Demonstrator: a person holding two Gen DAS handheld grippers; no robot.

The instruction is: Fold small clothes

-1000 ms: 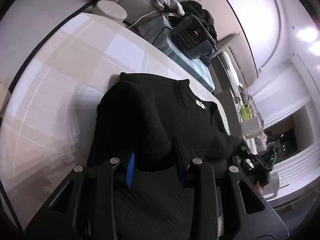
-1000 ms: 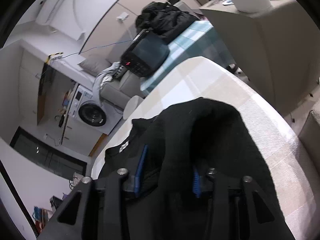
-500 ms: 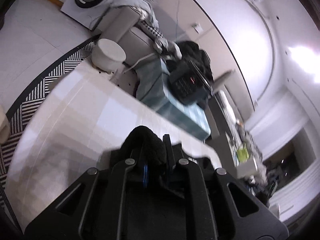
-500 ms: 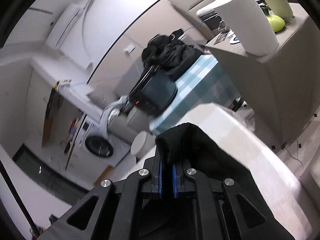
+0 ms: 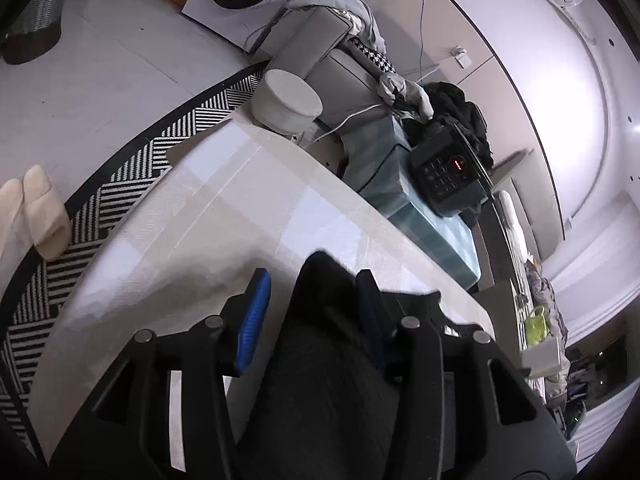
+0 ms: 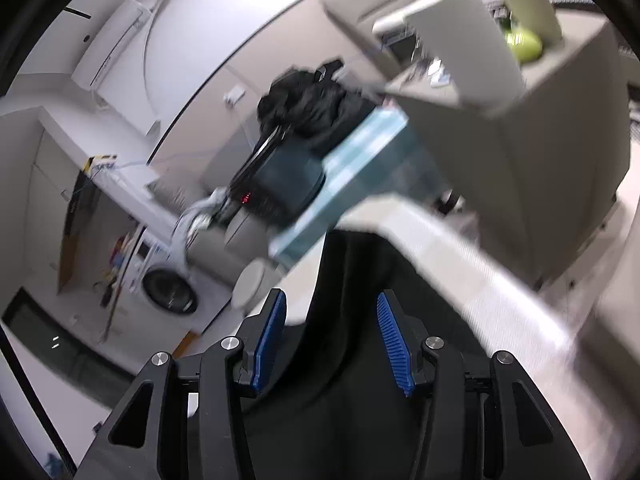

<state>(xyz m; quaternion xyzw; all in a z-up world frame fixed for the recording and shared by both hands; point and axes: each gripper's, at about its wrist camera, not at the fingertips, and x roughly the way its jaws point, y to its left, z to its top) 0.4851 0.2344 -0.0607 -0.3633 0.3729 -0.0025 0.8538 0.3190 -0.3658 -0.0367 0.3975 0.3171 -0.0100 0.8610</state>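
- Left wrist view: the left gripper [image 5: 310, 312] points down and forward over the pale checked table [image 5: 192, 224]. Its jaws are opening; a blue pad [image 5: 253, 320] stands clear on one side with table showing between it and the cloth, while the other finger is half hidden behind the black knit garment [image 5: 320, 368], so I cannot tell whether that pad touches it. The garment runs lengthwise straight along the claw's line, from beneath the camera up to a raised fold that ends just past the fingertips. It seems to be slipping free, not pinched.
- Right wrist view, blurred: the right gripper [image 6: 330, 332] is also opening, both blue pads [image 6: 392, 340] bare and apart from the cloth. The same black garment [image 6: 352, 280] lies between and beyond the jaws, its long axis running away towards the table's far edge [image 6: 460, 248].
- Judgement: each claw sits at its own end of the folded edge, equally near; the coming move turns on drawing back along that axis without dragging the fold.
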